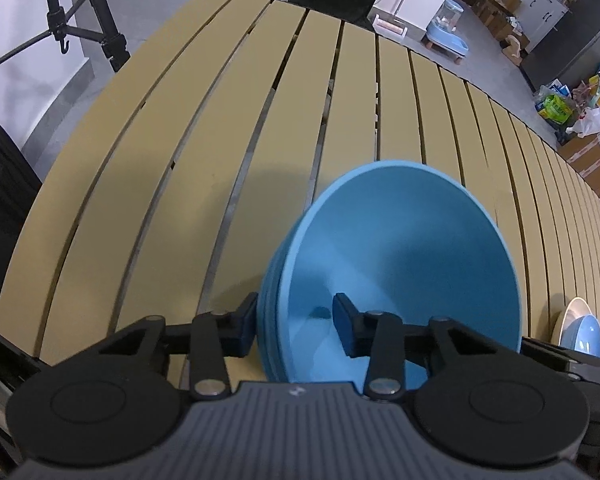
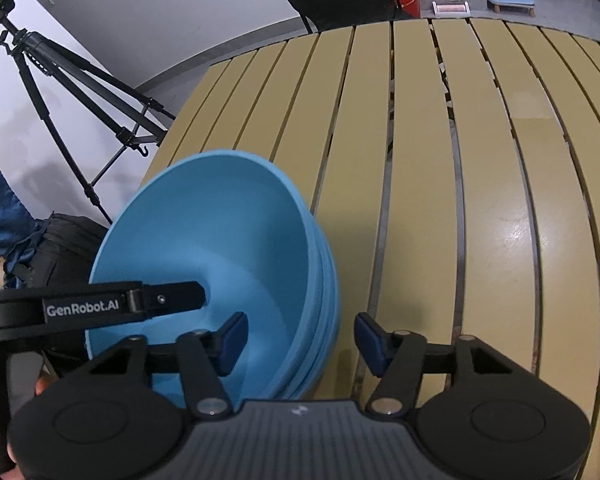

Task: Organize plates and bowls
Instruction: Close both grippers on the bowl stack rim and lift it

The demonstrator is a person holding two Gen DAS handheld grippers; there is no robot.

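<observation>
A stack of blue bowls [image 1: 400,264] sits nested on the slatted tan table [image 1: 180,160], near the edge closest to the person and toward the table's left end as the right wrist view shows it, with the tripod [image 2: 60,80] standing on the floor just past that end. Both tongs straddle the stack's rim from opposite sides, which reads as a two-handed lift: a pile of several bowls is likely too heavy and too wide for one pinch. The left tongs [image 1: 296,328] have one blue pad outside the stacked walls and the other inside the top bowl; the outer pad lies against or just beside the walls, while the inner pad still shows a gap to the bowl's inner face, so the jaws are partly closed around the rim but not yet clamped. The right tongs [image 2: 300,340] likewise bracket the opposite rim, one pad inside the bowl and one outside over the table, with clear daylight on the outer side, so they are open around the wall and not gripping. The left tool's arm crosses the bowl in the right view, confirming the two meet on the same stack. Toward the table's right end, at the left view's margin, a smaller blue bowl [image 1: 590,334] rests on a white plate [image 1: 568,316], a likely reference for the sorting.
</observation>
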